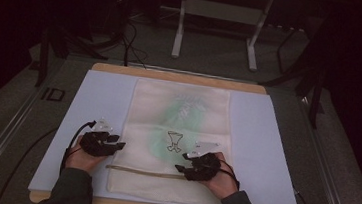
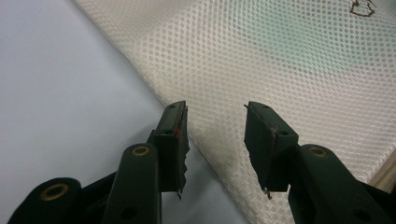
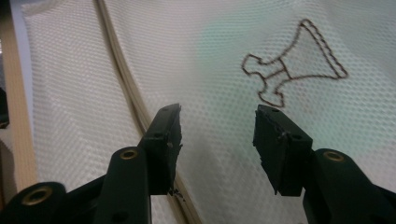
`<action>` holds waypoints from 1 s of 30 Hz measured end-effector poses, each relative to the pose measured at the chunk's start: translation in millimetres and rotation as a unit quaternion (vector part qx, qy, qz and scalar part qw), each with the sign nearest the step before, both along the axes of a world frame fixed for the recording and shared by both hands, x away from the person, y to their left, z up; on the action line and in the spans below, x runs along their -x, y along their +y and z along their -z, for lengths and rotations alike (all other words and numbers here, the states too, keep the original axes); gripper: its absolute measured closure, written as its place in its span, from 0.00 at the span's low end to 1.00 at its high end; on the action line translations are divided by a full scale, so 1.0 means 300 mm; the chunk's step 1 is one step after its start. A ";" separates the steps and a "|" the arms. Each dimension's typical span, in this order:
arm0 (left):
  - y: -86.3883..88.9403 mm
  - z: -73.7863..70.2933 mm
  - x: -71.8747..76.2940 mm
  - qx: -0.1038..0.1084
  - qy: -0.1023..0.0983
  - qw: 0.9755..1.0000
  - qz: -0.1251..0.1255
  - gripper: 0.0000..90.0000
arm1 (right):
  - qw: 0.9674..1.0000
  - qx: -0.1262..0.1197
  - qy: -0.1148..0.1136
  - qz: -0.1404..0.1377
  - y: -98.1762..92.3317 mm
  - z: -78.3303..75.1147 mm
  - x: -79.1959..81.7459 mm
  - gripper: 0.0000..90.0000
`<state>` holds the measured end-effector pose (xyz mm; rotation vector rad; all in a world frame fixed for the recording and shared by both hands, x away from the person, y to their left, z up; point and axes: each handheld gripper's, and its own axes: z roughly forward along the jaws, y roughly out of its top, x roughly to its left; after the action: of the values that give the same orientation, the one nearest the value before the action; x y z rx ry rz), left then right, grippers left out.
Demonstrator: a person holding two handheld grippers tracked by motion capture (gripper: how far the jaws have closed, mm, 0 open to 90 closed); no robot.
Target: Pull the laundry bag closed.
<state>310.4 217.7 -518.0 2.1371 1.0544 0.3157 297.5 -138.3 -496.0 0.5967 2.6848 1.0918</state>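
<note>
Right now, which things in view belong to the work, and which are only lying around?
Belong to the work:
- mesh bag
- its zipper strip
- left tool, open at the bag's edge
- right tool, open over the bag

Only around:
- blue mat
- table leg frame behind
- floor cables

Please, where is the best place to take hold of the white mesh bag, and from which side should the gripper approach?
Probably its left edge. The mesh bag lies flat on the blue mat, so only an edge offers something to pinch. The open left gripper already faces that border, so come in low from the left, one jaw sliding under the edge.
</note>
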 end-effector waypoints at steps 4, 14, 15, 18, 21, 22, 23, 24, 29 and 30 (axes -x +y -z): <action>-0.006 0.001 0.002 0.001 -0.001 1.000 0.005 0.65 | 1.000 -0.001 0.005 -0.009 0.029 0.004 0.004 0.58; -0.012 0.000 0.003 -0.006 -0.004 1.000 0.010 0.68 | 0.999 -0.002 0.007 -0.043 0.113 0.012 0.020 0.58; -0.012 0.001 0.004 -0.008 -0.004 1.000 0.010 0.69 | 0.999 -0.002 0.007 -0.048 0.126 0.017 0.025 0.58; -0.013 0.001 0.004 -0.008 -0.005 1.000 0.012 0.70 | 0.998 0.000 0.010 -0.058 0.153 0.028 0.036 0.58; -0.013 0.001 0.004 -0.008 -0.005 1.000 0.015 0.71 | 0.998 0.003 0.014 -0.069 0.182 0.038 0.044 0.60; -0.013 0.001 0.004 -0.008 -0.005 1.000 0.015 0.71 | 0.998 0.003 0.014 -0.069 0.182 0.038 0.044 0.60; -0.014 0.001 0.004 -0.010 -0.005 1.000 0.017 0.71 | 0.997 0.003 0.014 -0.072 0.188 0.041 0.045 0.60; -0.014 0.002 0.004 -0.010 -0.004 1.000 0.018 0.71 | 0.997 0.002 0.016 -0.076 0.203 0.045 0.048 0.61; -0.014 0.000 0.005 -0.002 -0.004 1.000 0.021 0.73 | 0.996 0.004 0.017 -0.088 0.237 0.051 0.057 0.61; -0.013 0.000 0.005 -0.002 -0.004 1.000 0.022 0.74 | 0.996 0.002 0.017 -0.090 0.241 0.051 0.058 0.61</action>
<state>308.9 213.6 -518.1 2.1567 1.0012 0.3053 280.3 -66.0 -511.2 0.3821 2.8143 1.1285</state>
